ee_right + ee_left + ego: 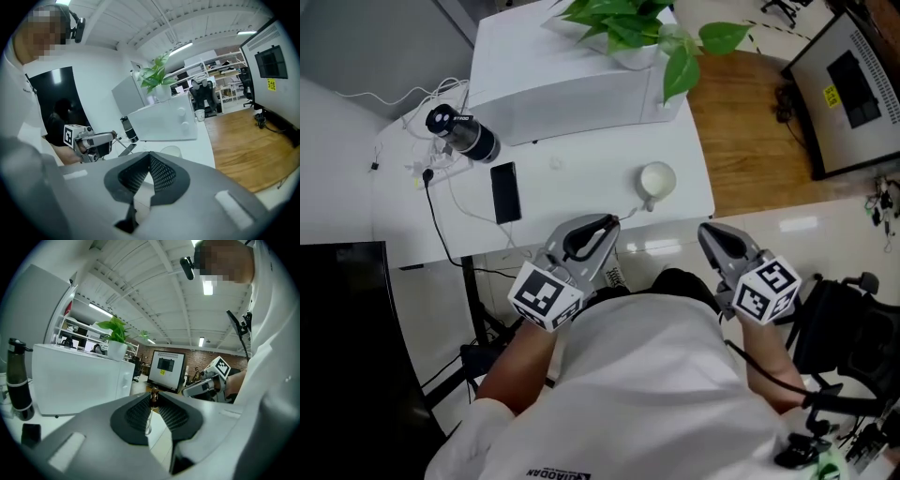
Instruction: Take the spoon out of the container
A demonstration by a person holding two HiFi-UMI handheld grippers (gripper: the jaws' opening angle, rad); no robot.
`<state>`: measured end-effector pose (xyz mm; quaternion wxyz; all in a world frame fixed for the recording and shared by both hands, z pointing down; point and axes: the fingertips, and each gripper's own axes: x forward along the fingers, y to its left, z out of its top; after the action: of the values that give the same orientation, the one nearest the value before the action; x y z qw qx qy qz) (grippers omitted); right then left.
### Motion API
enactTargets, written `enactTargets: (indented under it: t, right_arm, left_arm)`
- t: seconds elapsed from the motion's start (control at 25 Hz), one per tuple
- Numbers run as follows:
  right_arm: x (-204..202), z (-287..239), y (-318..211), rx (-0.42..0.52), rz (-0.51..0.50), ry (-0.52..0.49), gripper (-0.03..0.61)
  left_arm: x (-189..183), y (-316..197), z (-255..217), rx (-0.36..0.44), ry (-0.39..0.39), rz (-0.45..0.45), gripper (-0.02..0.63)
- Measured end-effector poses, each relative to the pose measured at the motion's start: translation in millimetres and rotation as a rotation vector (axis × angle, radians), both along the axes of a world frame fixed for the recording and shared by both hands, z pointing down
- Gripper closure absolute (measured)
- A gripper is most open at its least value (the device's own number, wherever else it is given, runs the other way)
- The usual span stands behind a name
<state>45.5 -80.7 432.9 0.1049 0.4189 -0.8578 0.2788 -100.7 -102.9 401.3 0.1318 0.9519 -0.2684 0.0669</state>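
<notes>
A small white cup, the container, stands on the white table near its front right corner. My left gripper hovers at the table's front edge, just left of the cup. It is shut on a thin spoon that reaches from the jaws toward the cup's near side. In the left gripper view the spoon shows between the pads, its brown end at the tips of the left gripper. The right gripper is off the table's edge, its jaws closed with nothing between them. From the right gripper the cup shows ahead.
A white box-shaped appliance with a potted plant on it fills the back of the table. A black bottle, a phone and cables lie at the left. A monitor stands on the wooden floor at the right.
</notes>
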Motion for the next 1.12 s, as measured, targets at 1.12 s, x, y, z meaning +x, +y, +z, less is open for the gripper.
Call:
enactTargets:
  t: [1.12]
  right_arm:
    - [113, -14, 131, 0.08, -0.193, -0.035, 0.572]
  left_arm:
    - [85, 168, -1, 0.021, -0.105, -0.299, 0.56]
